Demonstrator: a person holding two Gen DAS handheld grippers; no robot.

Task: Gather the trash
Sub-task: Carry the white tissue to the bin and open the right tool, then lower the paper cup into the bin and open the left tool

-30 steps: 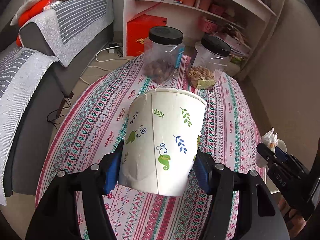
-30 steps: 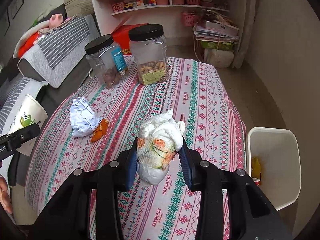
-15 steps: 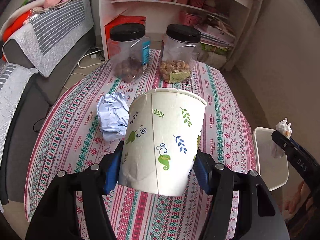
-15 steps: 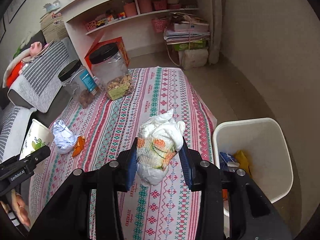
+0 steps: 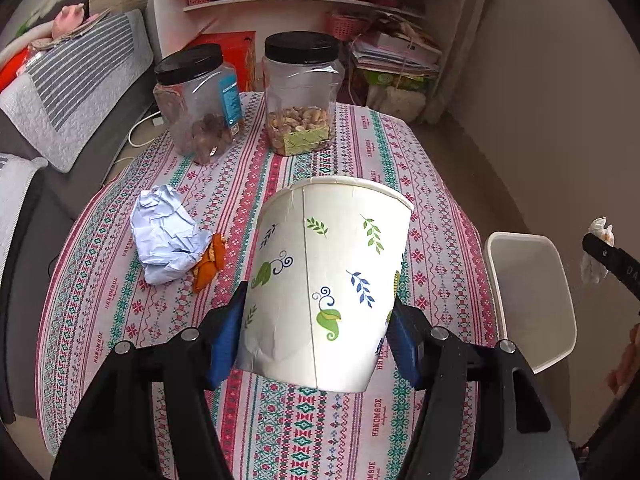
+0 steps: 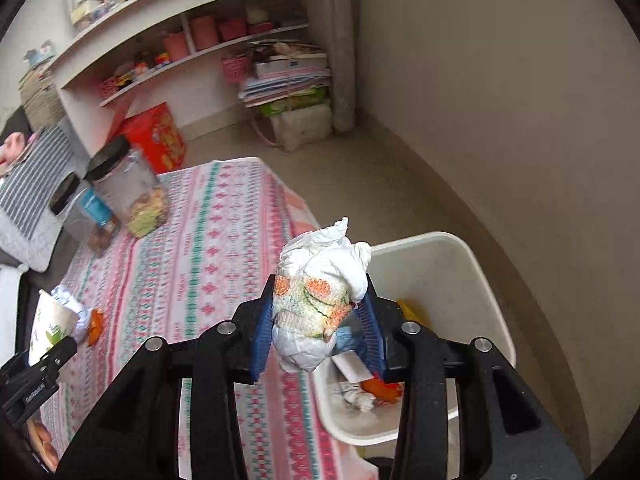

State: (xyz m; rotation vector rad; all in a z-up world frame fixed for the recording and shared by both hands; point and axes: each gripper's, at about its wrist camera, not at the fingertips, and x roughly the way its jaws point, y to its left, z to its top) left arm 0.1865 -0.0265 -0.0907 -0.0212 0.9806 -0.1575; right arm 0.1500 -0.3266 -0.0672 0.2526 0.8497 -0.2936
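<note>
The desk (image 5: 436,184), under a striped patterned cloth, carries two black-lidded clear jars at its far end: one of dark nuts (image 5: 196,108) toward the far left corner, one of pale nuts (image 5: 302,96) just beside it. A white bin (image 6: 472,280) stands on the floor against the desk's right edge, with scraps of paper and orange peel in its bottom.

The left claw (image 5: 320,340) points steeply down over the near half of the desk, its blue pads pressed on either side of a leaf-printed paper cup (image 5: 332,280), which it holds off the cloth, rim away from the camera. The right claw (image 6: 316,320) also tilts steeply down, out past the desk's right edge and over the near part of the bin; it is clenched on a crumpled white tissue wad (image 6: 320,292) with orange and green print, which pokes up above the pads.

On the cloth near the left edge lies a crumpled pale-blue paper ball (image 5: 164,236), with a small piece of orange peel (image 5: 210,260) touching its right side.
</note>
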